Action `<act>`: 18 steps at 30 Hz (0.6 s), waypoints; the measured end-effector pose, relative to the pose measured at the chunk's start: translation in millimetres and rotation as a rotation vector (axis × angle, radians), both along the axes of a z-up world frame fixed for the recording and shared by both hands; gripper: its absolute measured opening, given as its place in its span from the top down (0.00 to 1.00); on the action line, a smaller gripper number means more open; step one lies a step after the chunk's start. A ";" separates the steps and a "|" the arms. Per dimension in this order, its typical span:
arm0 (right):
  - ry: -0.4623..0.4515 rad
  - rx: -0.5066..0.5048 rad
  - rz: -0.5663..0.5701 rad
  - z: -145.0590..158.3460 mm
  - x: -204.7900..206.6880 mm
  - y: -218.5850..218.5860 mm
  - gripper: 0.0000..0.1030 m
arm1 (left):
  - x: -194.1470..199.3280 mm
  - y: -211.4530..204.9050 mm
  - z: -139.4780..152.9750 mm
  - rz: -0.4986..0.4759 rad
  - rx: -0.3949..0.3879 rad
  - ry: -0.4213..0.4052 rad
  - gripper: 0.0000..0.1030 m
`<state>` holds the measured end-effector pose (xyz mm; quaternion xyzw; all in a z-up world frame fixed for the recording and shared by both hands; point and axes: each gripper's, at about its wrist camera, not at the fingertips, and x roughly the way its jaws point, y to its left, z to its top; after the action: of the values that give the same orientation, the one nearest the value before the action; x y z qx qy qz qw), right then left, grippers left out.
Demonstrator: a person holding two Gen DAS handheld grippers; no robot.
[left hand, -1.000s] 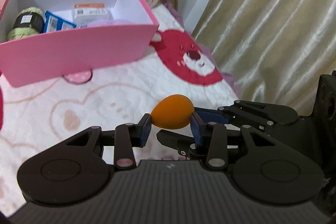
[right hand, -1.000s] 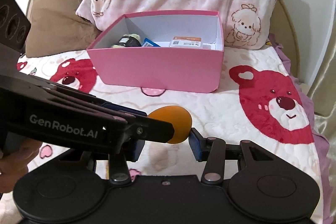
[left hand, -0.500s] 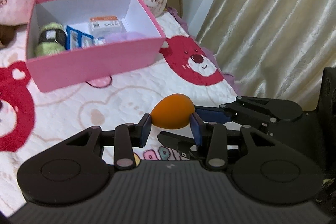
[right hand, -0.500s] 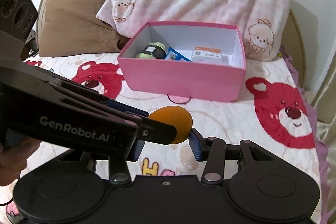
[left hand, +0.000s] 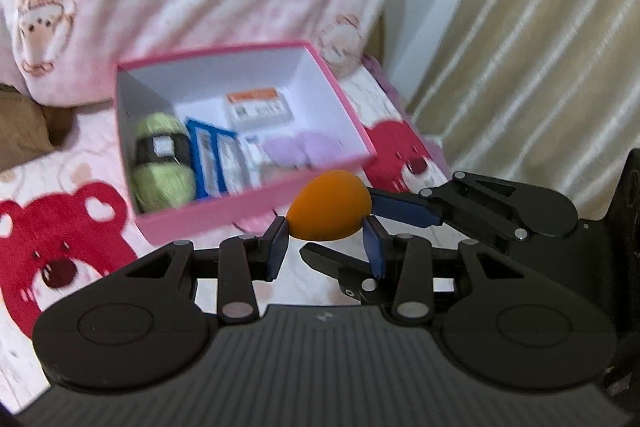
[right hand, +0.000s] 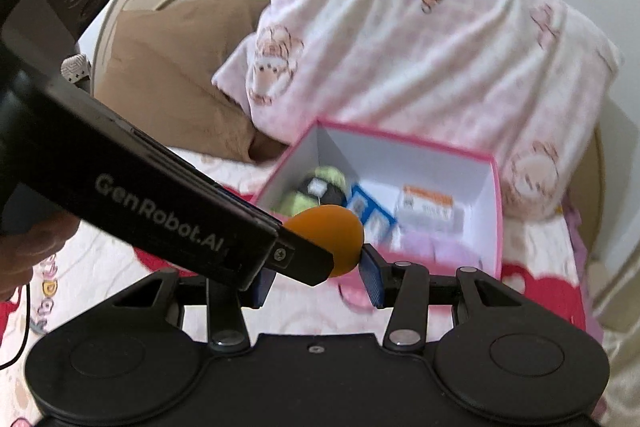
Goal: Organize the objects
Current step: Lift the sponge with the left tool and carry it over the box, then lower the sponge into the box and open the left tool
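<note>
Both the left gripper [left hand: 326,245] and right gripper [right hand: 316,277] have their jaws pinching the orange egg-shaped sponge [left hand: 329,206] above the pink box's [left hand: 224,217] near wall, so I'd carry it over the free corner by the purple items [left hand: 304,151] before either lets go.

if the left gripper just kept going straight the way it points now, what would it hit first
Probably the near wall of the pink box, straight past the orange egg-shaped sponge held in the left gripper. Depth is unclear, so it might clear the rim.
</note>
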<state>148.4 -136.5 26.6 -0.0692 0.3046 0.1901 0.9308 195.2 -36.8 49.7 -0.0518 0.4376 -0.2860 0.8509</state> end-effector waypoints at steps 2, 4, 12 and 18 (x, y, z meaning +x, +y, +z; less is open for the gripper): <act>0.001 0.027 0.015 4.1 19.3 -1.0 0.51 | 16.9 4.8 3.9 0.002 0.005 -0.021 0.62; -0.014 0.074 0.030 2.5 35.2 -5.3 0.52 | 32.9 12.9 3.0 0.013 -0.005 -0.038 0.62; 0.025 0.228 0.040 -20.4 106.6 -20.2 0.57 | 95.5 23.4 -21.1 0.097 -0.053 -0.052 0.62; 0.082 0.146 0.020 -41.1 163.8 -16.0 0.58 | 147.0 18.3 -56.4 0.160 -0.089 0.005 0.62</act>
<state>312.2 -152.5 -14.5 0.0035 0.3270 0.2238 0.9182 342.2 -18.5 -6.7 -0.1249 0.4210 -0.2363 0.8668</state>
